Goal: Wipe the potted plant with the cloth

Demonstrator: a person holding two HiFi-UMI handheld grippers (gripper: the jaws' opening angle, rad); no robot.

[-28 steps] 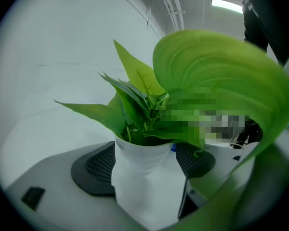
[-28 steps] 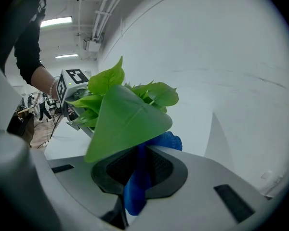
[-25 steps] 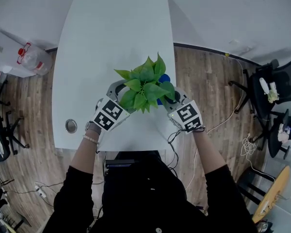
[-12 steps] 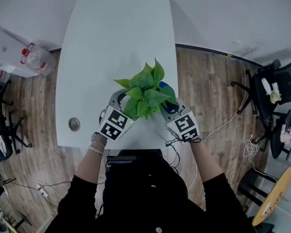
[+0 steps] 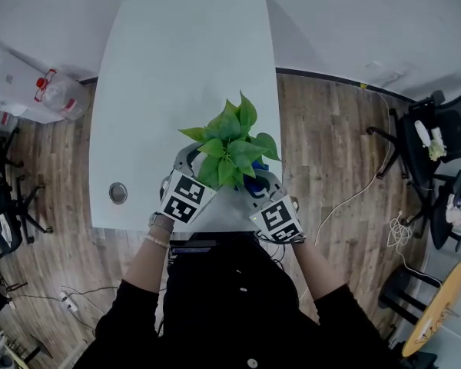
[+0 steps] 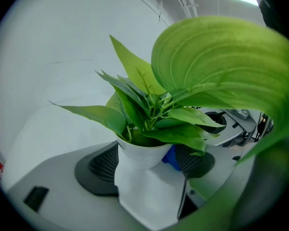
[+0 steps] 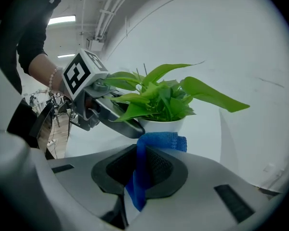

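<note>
A potted plant (image 5: 230, 146) with broad green leaves stands in a white pot (image 6: 140, 154) near the front edge of the white table (image 5: 177, 68). My left gripper (image 6: 147, 163) is shut on the pot, one jaw on each side; from the head view it (image 5: 198, 172) sits left of the leaves. My right gripper (image 7: 143, 170) is shut on a blue cloth (image 7: 156, 142), whose free end hangs just in front of the pot (image 7: 161, 125). The cloth (image 5: 255, 181) peeks out under the right-hand leaves. Leaves hide the pot from above.
A round grommet hole (image 5: 117, 194) is in the table at the left. Water bottles (image 5: 55, 91) lie on the floor at the left, office chairs (image 5: 438, 137) stand at the right, and cables (image 5: 353, 194) trail over the wooden floor.
My right gripper has moved left and toward the person, bringing the cloth in close to the pot. The left gripper and plant shifted only slightly.
</note>
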